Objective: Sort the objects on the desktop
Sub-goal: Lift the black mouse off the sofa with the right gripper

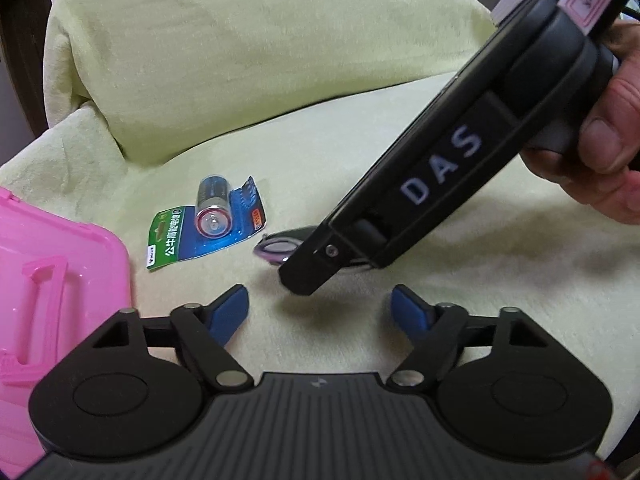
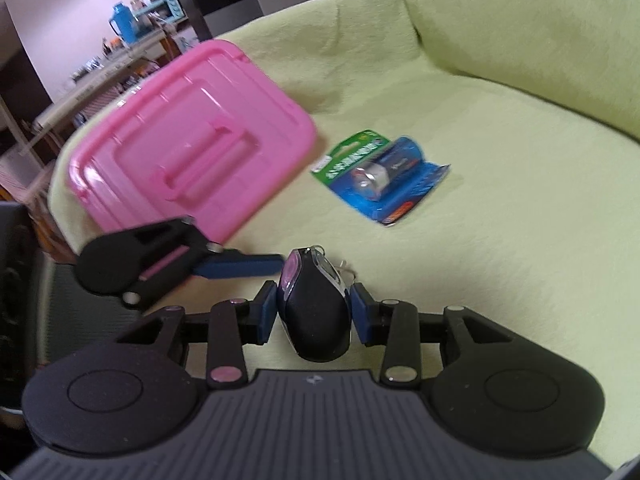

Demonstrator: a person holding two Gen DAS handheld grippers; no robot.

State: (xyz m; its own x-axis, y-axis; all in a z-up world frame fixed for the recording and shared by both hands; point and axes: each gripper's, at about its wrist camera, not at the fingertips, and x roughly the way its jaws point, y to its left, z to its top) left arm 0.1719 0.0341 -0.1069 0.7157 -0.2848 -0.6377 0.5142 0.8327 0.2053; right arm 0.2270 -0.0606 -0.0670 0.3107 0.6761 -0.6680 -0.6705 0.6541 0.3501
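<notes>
Blue pads (image 2: 362, 312) of the right gripper (image 2: 312, 314) are being pressed against both sides of one small black key fob (image 2: 316, 316), which is being held just above the pale green cloth (image 2: 500, 240). One pink box (image 2: 192, 136), lid on, is being kept at the cloth's left edge, near the fob. One battery pack (image 2: 380, 176) is lying flat beside the box, apart from it, with bare cloth being left open to the right and behind. Pads of the left gripper (image 1: 320, 312) are being held wide apart over bare cloth, gripping nothing. One hand (image 1: 612, 152) is being wrapped around the right gripper's handle.
</notes>
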